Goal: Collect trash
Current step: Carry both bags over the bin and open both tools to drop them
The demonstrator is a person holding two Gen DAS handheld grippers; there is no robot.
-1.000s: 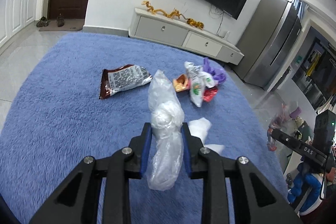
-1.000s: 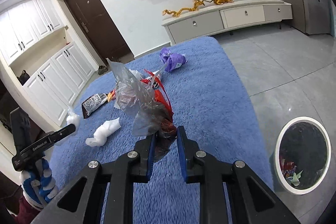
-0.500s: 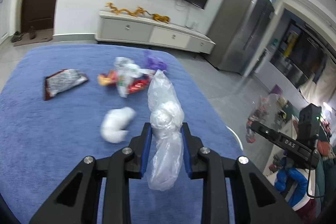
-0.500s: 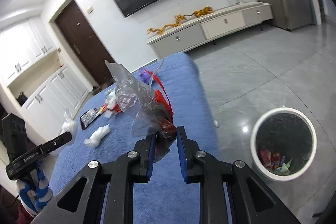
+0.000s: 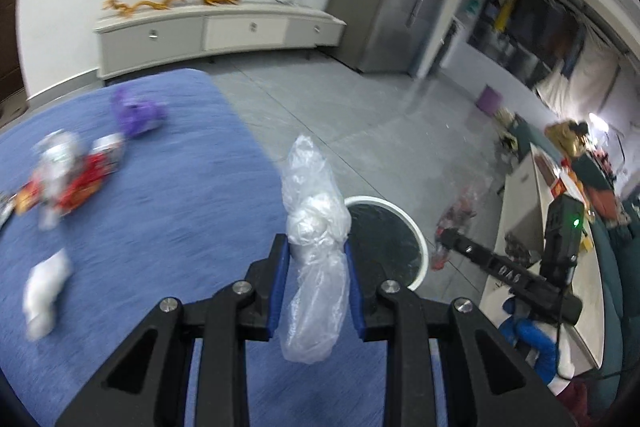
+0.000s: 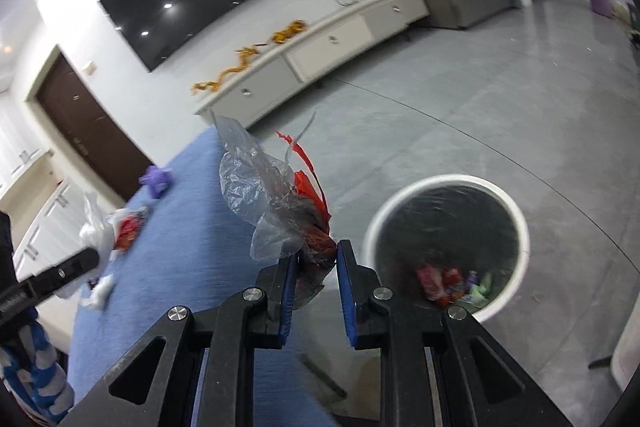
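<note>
My left gripper [image 5: 316,251] is shut on a crumpled white plastic bag [image 5: 314,223], held above the blue rug's right edge, with the white-rimmed trash bin [image 5: 418,231] just beyond it. My right gripper [image 6: 317,255] is shut on a clear and red plastic wrapper [image 6: 280,195], held up just left of the bin [image 6: 516,211], which holds several colourful wrappers. Loose trash lies on the rug: a purple bag [image 5: 138,113], red and white wrappers [image 5: 72,171] and a white wad [image 5: 46,283].
The blue rug [image 5: 168,211] lies on a grey tiled floor [image 5: 360,115]. A white TV cabinet [image 5: 216,35] stands along the far wall. A cluttered white table [image 5: 560,227] stands at the right. A brown door [image 6: 88,131] is at the far left.
Both grippers have swung right toward the bin with their loads still held. The bin is now close in both views; the trash on the rug has slid to the left.
</note>
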